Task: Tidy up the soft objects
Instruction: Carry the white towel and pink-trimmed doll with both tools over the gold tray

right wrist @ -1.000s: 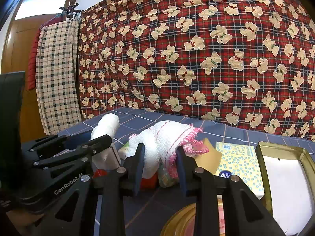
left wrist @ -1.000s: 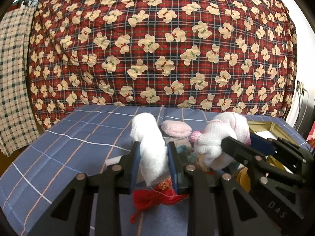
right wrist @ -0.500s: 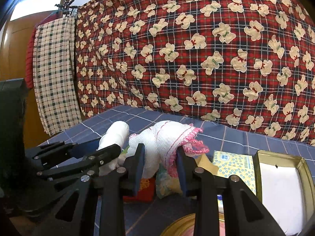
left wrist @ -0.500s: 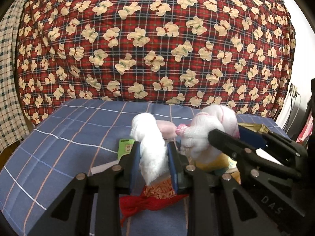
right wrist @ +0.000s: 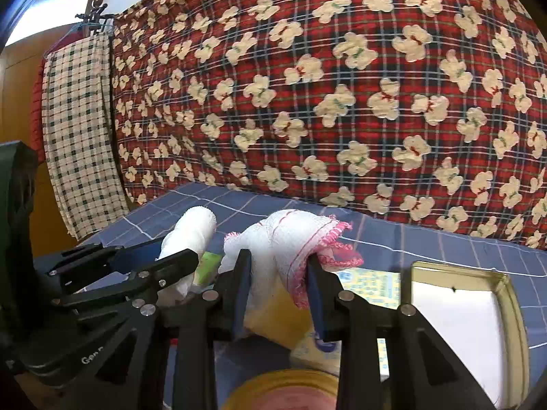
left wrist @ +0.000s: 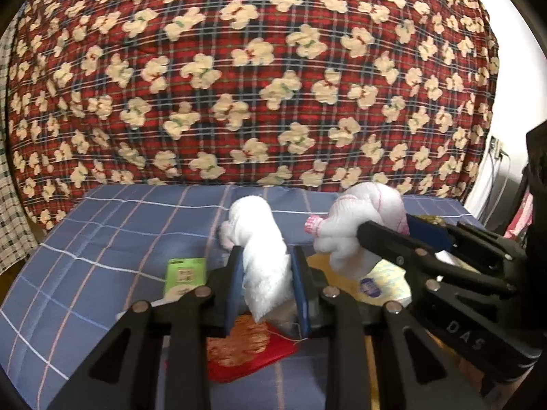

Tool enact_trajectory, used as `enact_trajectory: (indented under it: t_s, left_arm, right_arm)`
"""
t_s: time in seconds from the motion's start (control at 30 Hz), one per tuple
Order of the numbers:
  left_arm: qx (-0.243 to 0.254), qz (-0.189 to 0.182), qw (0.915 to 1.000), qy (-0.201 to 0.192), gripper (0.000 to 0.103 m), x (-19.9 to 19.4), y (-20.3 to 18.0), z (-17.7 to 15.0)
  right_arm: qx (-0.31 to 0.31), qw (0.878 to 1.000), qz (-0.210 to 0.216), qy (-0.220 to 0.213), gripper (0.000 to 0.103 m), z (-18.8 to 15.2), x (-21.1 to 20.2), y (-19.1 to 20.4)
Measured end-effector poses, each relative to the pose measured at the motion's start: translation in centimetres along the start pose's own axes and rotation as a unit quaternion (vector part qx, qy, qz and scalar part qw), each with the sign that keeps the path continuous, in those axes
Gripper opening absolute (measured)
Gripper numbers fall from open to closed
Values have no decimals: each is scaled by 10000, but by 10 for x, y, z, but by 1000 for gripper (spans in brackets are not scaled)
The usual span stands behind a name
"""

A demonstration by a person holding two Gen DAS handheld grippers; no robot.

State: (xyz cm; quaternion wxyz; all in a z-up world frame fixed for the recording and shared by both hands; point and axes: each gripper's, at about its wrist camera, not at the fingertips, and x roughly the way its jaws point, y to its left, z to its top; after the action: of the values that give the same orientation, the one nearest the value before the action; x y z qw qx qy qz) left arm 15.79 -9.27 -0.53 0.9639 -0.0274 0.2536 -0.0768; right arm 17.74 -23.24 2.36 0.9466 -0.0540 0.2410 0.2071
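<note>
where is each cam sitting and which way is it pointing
Left wrist: on the left gripper, facing forward and slightly down over the blue bed toward the bear quilt; its fingers clamp a white cloth, with the right gripper at the right edge.
Right wrist: on the right gripper, facing the same way; its fingers clamp a pink-edged cloth, with the left gripper at the left.
Shared: both cloths, both grippers, the quilt, the bed, the green packet.

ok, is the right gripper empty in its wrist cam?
No, the right gripper is clamped on a white cloth with pink crocheted edging, which bulges up between its blue pads.
</note>
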Motion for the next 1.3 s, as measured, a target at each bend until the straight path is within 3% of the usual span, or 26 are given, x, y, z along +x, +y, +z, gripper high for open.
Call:
enact_trajectory:
  t_s: [0.5, 0.87, 1.3]
  left_arm:
    - [528, -598, 9968, 51, 25, 8, -87, 17]
    - [750, -896, 9931, 138, 25, 15, -137, 17]
    - [867, -1340, 9841, 780, 25, 50, -183, 6]
  right_arm:
    - [339, 9976, -601, -100, 34, -1, -45, -82]
    - [493, 9946, -899, -183, 34, -5, -70, -121]
    - [667, 9899, -1253, 29, 34, -22, -82, -172]
